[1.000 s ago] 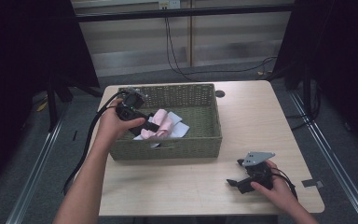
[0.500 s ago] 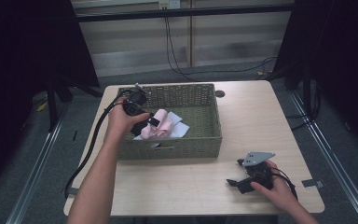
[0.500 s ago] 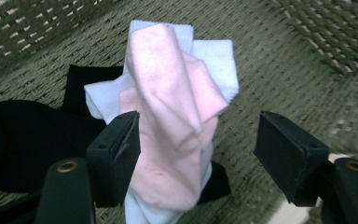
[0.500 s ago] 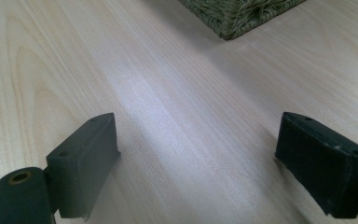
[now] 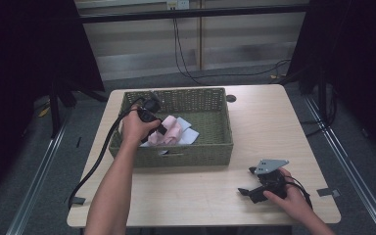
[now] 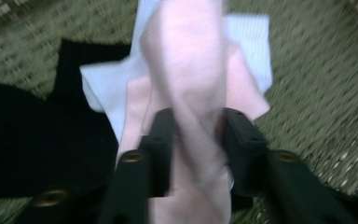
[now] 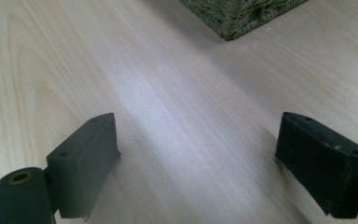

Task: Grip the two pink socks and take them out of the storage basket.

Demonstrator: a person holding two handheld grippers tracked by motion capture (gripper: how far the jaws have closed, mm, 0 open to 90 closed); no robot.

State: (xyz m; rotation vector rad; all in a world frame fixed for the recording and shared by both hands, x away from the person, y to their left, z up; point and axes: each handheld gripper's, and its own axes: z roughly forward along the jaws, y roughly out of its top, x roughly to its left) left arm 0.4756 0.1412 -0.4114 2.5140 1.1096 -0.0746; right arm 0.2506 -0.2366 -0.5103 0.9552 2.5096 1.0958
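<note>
At the left of the high view, our left gripper reaches into the green wicker basket in the upper middle of the frame. Its jaws have just been closing, and in the left gripper view they pinch a fold of the pink cloth between them. The cloth lies in the left half of the basket, on top of a pale blue cloth that spreads out to its right, and a black cloth lies at the left of that view, on the basket floor. Farther right, at the lower right of the high view, our right gripper rests on the wooden table, well apart from the basket. In the right gripper view its jaws stand wide apart over bare wood, with a corner of the basket at the top of the frame.
</note>
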